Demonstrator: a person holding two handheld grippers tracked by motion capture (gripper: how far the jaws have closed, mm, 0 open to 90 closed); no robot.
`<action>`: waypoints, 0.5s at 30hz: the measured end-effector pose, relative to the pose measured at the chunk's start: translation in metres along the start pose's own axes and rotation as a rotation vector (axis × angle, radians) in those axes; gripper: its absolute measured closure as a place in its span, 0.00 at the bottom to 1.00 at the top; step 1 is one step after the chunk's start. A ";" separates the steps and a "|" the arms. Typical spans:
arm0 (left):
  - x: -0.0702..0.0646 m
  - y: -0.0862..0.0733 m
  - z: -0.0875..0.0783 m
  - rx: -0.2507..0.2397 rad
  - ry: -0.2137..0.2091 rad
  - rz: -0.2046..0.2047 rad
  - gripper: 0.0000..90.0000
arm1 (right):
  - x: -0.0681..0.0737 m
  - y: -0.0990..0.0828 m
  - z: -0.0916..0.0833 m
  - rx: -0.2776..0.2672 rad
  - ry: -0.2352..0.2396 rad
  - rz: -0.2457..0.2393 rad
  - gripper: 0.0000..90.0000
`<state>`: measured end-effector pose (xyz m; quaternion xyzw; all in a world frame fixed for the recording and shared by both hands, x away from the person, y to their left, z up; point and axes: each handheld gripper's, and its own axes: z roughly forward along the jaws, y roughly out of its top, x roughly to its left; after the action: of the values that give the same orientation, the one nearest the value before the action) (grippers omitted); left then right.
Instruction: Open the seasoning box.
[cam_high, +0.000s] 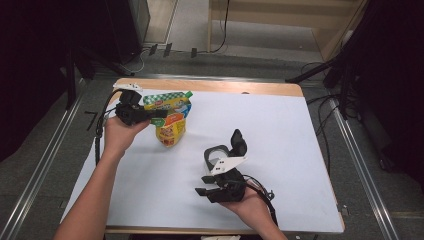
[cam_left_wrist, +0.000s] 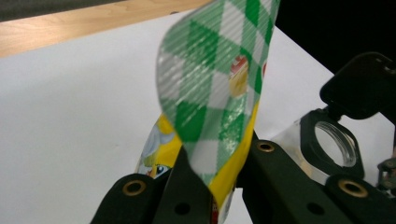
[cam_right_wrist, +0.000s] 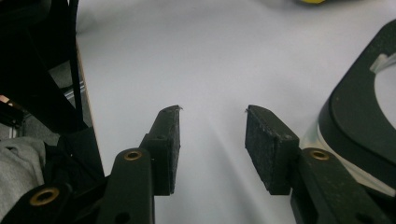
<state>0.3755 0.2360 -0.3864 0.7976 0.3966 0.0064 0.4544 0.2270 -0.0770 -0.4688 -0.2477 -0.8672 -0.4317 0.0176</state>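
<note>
A snack pouch (cam_high: 170, 112) with a green-and-white checked top and a yellow body stands off the white table sheet (cam_high: 280, 140) at the back left. My left gripper (cam_high: 157, 119) is shut on its side edge. In the left gripper view the pouch (cam_left_wrist: 210, 93) rises pinched between the jaws of my left gripper (cam_left_wrist: 217, 172). A clear jar (cam_high: 220, 152) with a black flip lid (cam_high: 239, 141) standing open sits near the table's middle. My right gripper (cam_high: 202, 185) rests just in front of the jar, open. In the right gripper view nothing lies between the pads of my right gripper (cam_right_wrist: 212, 135), and the jar (cam_right_wrist: 364, 126) is at the right.
The table's wooden far edge (cam_high: 210, 85) borders the white sheet. Black stands and cables (cam_high: 150, 50) lie on the floor beyond. The right half of the sheet is bare white. The jar's open mouth (cam_left_wrist: 334, 144) faces the left gripper's camera.
</note>
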 end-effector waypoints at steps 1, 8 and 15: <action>-0.003 0.001 -0.002 0.001 -0.003 0.003 1.00 | 0.001 0.001 0.001 -0.003 0.002 0.001 0.62; -0.023 0.007 -0.020 0.010 -0.053 -0.020 1.00 | 0.006 0.011 0.006 -0.022 -0.003 -0.014 0.59; -0.046 0.007 -0.030 0.016 -0.107 0.024 1.00 | 0.008 0.020 0.024 -0.073 0.031 0.015 0.49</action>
<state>0.3376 0.2264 -0.3473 0.8051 0.3620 -0.0340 0.4687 0.2333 -0.0451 -0.4667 -0.2479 -0.8487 -0.4665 0.0253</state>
